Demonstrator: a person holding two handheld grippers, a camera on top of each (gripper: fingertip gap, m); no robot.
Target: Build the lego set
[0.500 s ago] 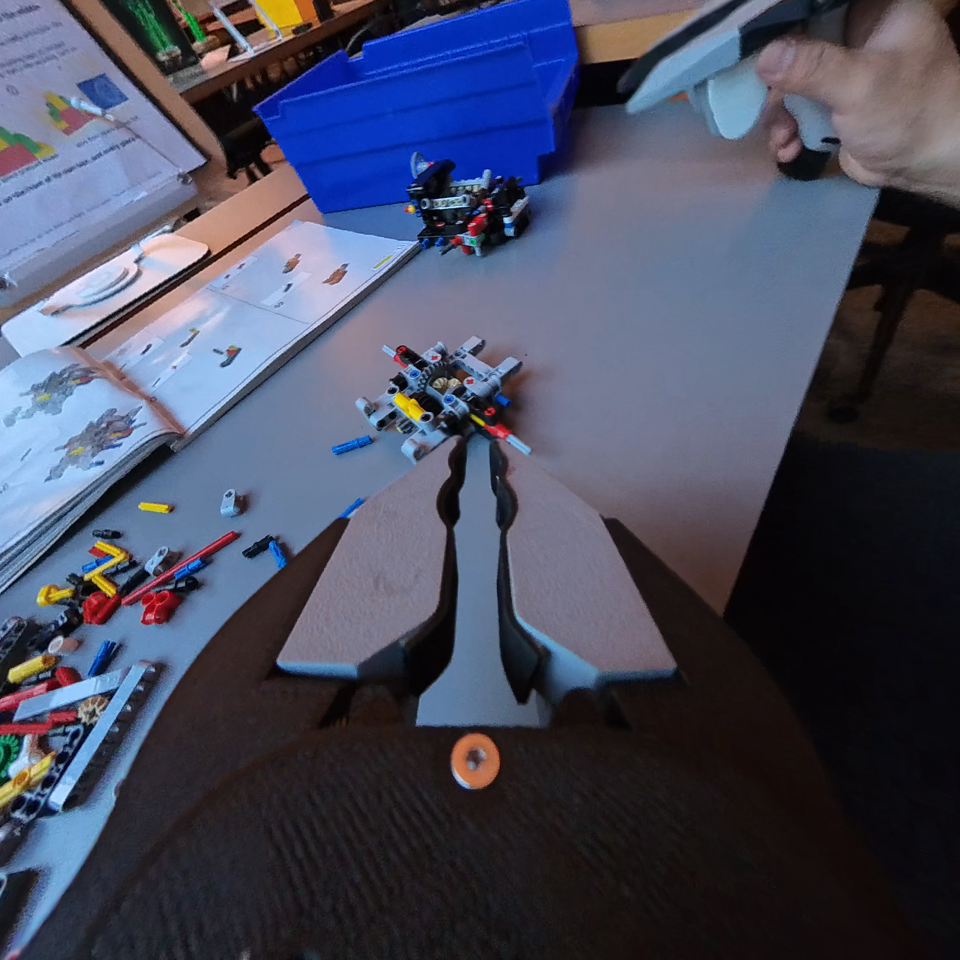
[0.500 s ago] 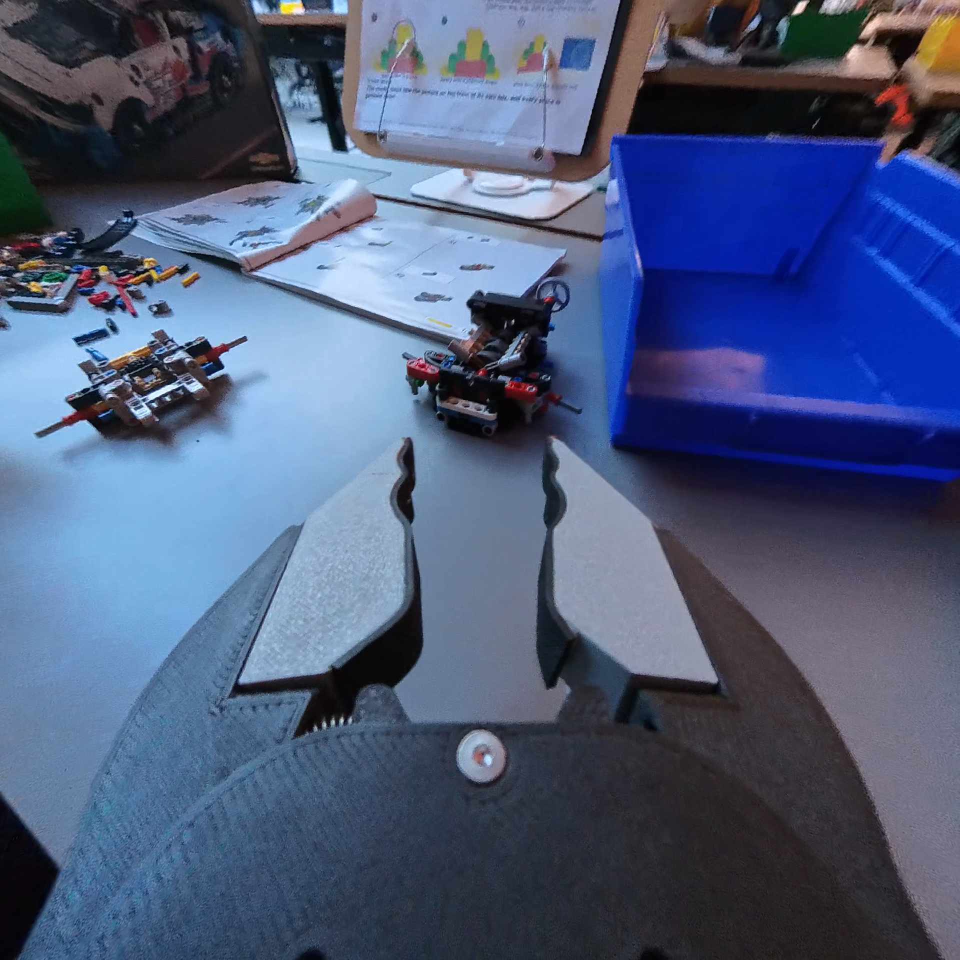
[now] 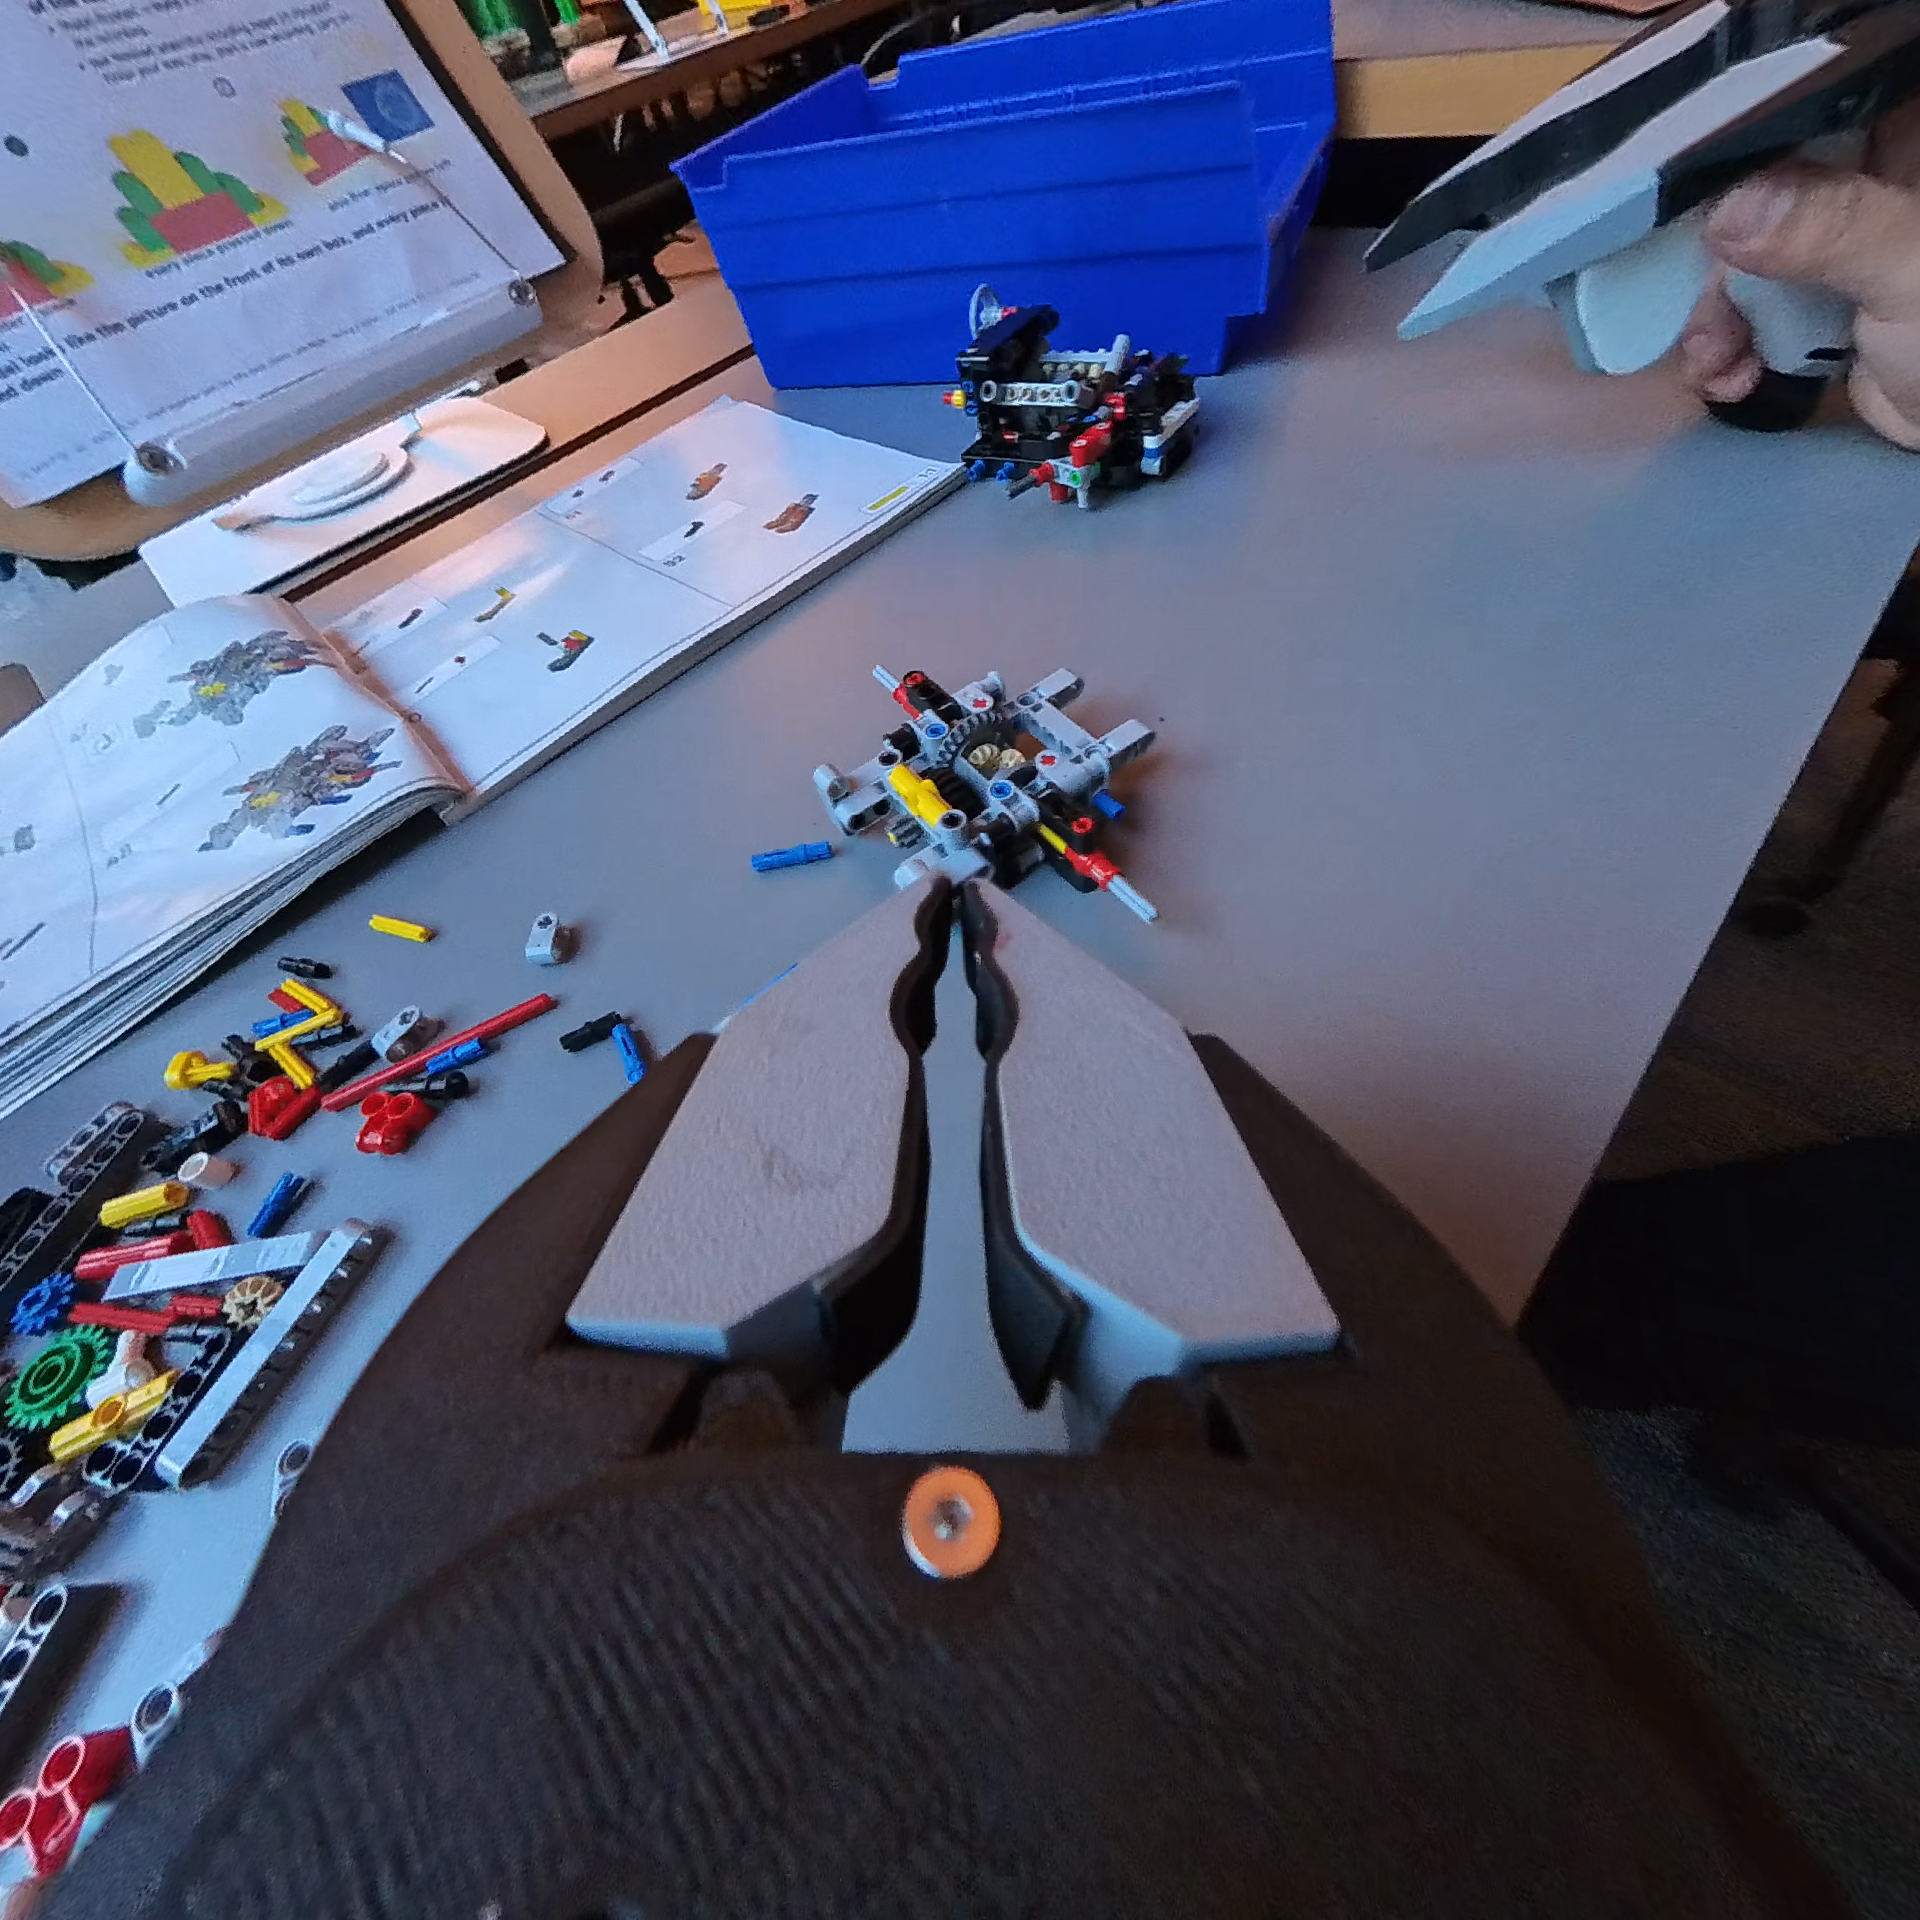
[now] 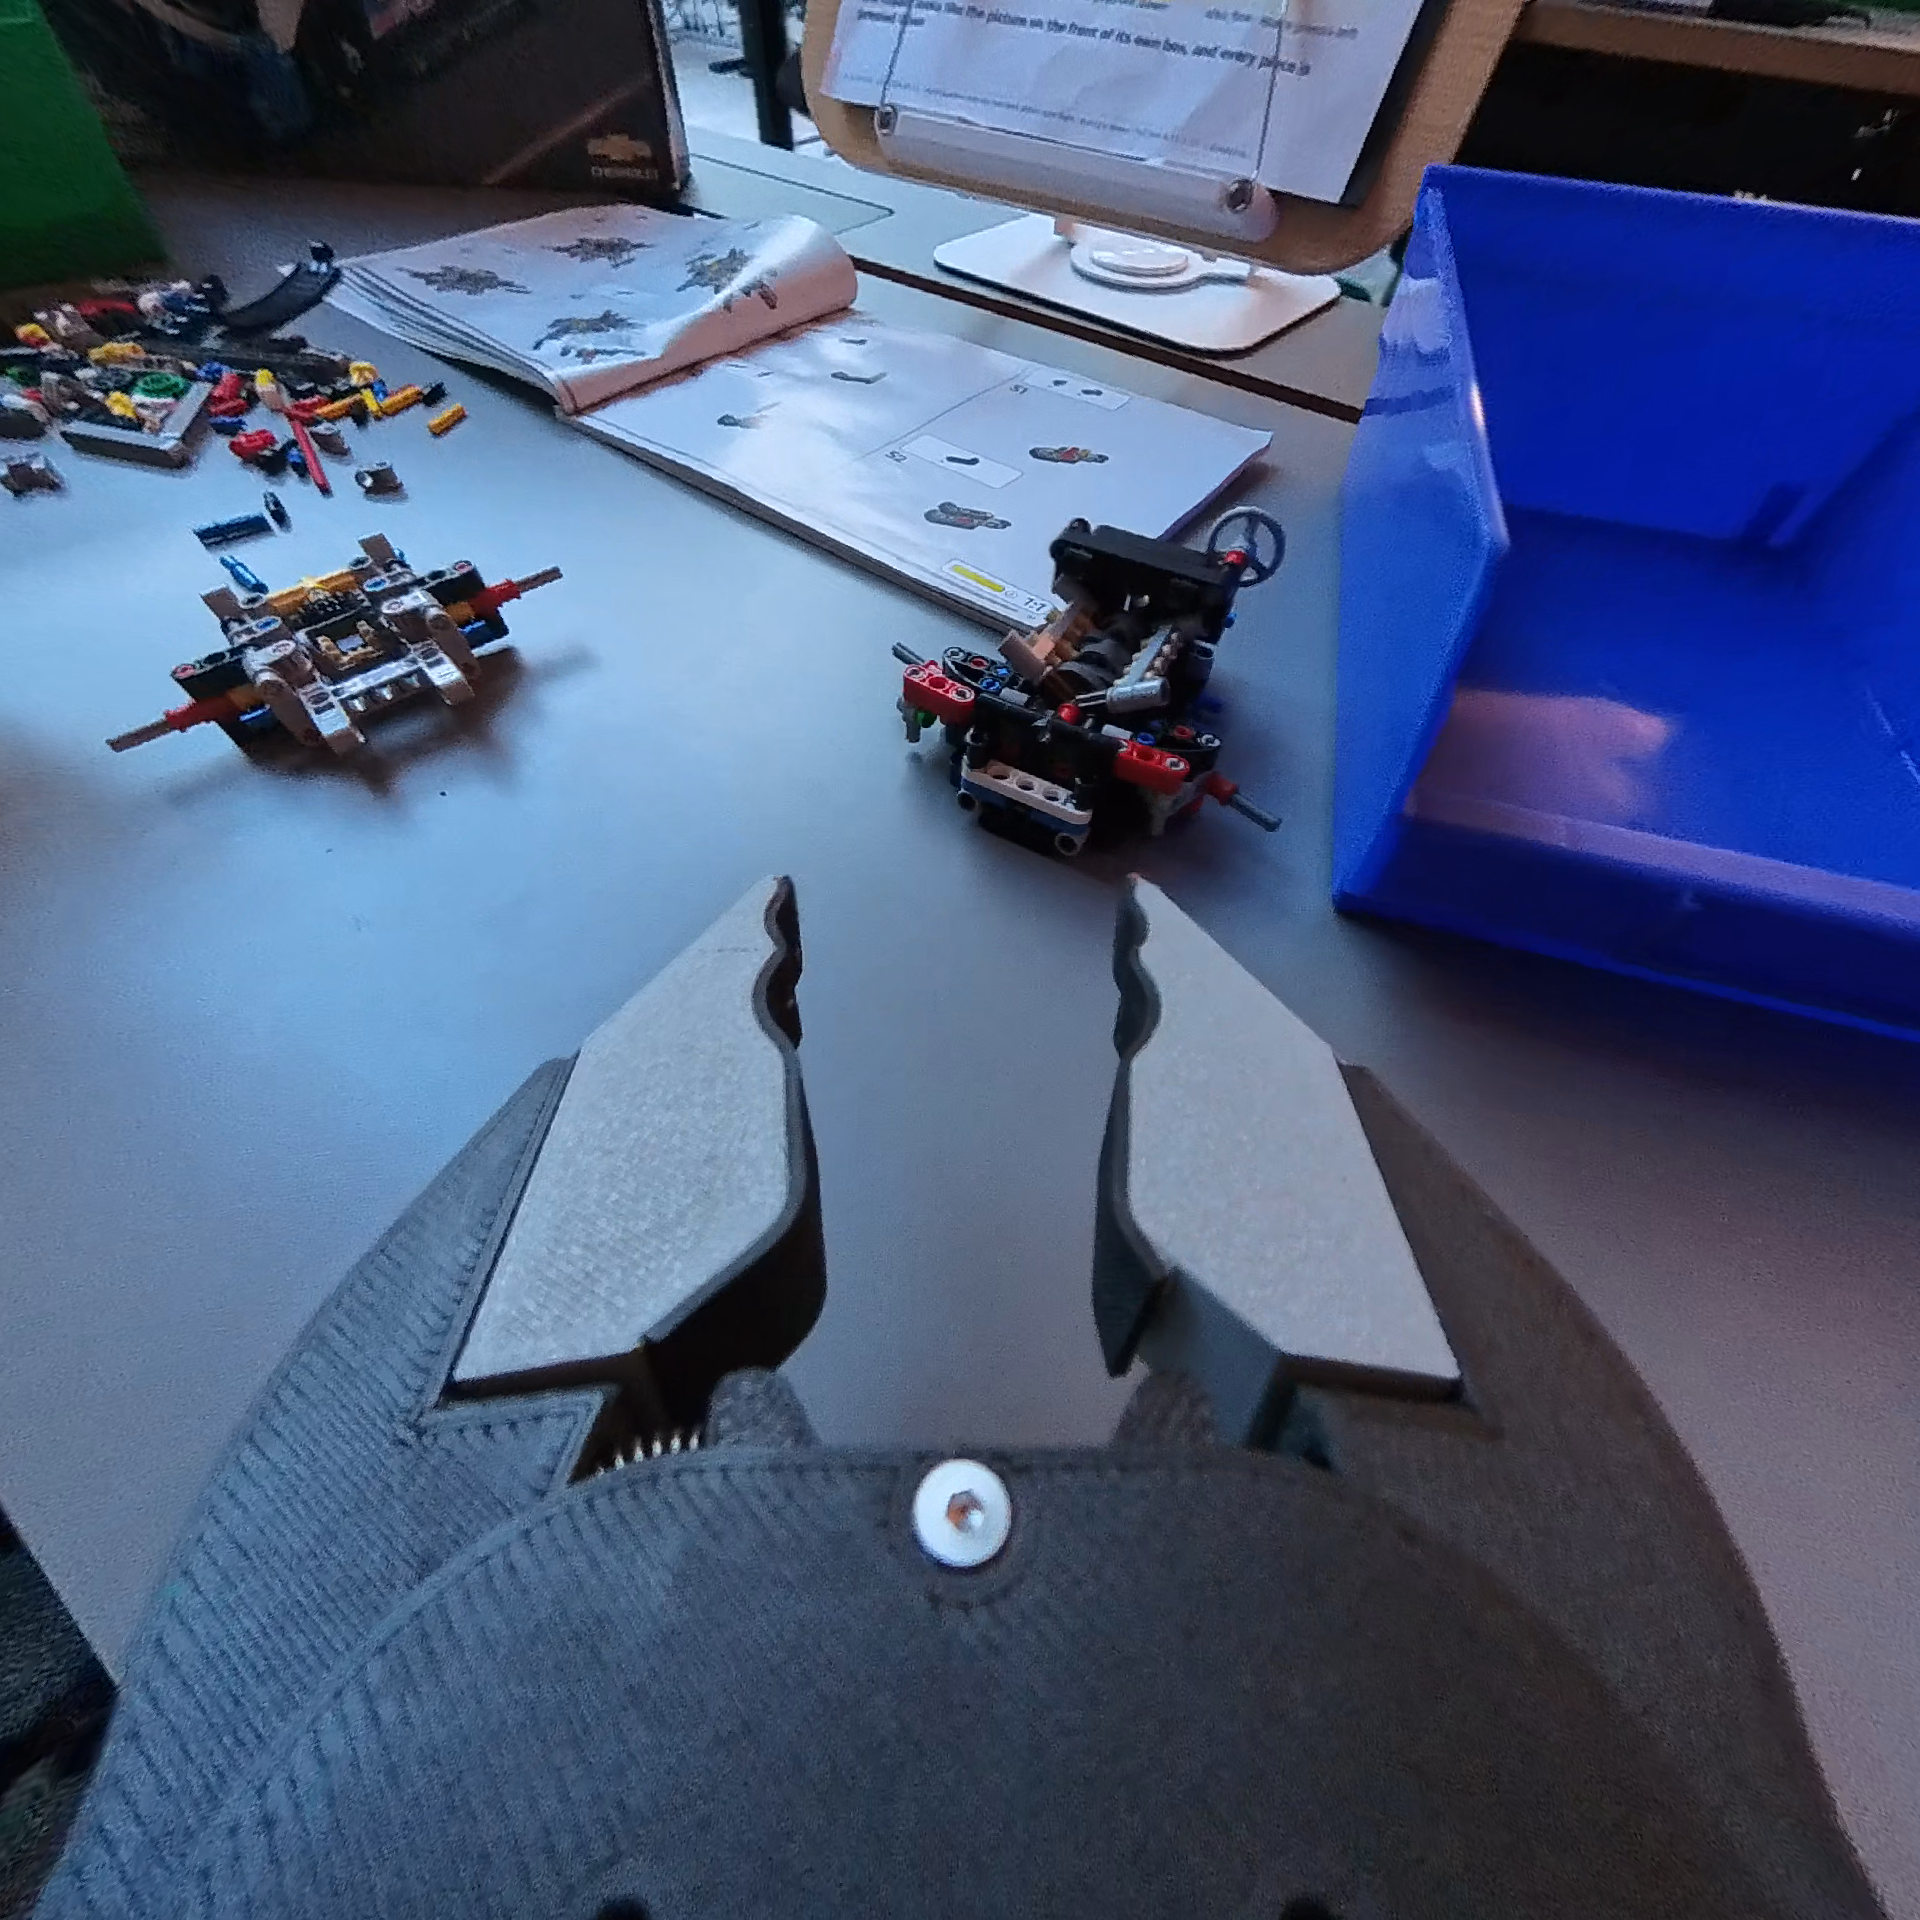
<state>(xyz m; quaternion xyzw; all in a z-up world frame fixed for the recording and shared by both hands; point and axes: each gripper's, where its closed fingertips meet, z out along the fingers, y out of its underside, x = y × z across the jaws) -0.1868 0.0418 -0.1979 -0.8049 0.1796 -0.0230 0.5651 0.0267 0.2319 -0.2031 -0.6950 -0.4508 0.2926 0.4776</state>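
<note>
Left wrist view: the left gripper [image 3: 954, 896] has its two grey fingers [image 3: 831, 1039] brought together at the tips with nothing between them, and those tips sit right at the near edge of a flat grey brick frame with gears, yellow connector and red-capped axles [image 3: 987, 774]. Whether the tips actually touch its grey beam cannot be told. A loose blue pin [image 3: 790, 856] lies just beside the frame, and farther left a scatter of small red, yellow, blue and black loose parts [image 3: 291, 1081] spreads before an open instruction booklet [image 3: 520, 644].

In the right wrist view, the right gripper [image 4: 956, 914] hangs above the grey table [image 4: 623, 935] with its fingers spread wide and empty. Nearest ahead stands a black, red and white brick chassis with a small steering wheel [image 4: 1081, 696], just beside a blue plastic bin [image 4: 1662, 520].

Closed tips pressing on the light frame could shove it across the smooth table or pop an axle loose, since nothing pins it down. The open fingers, coming in low, could knock the chassis against the bin wall.
</note>
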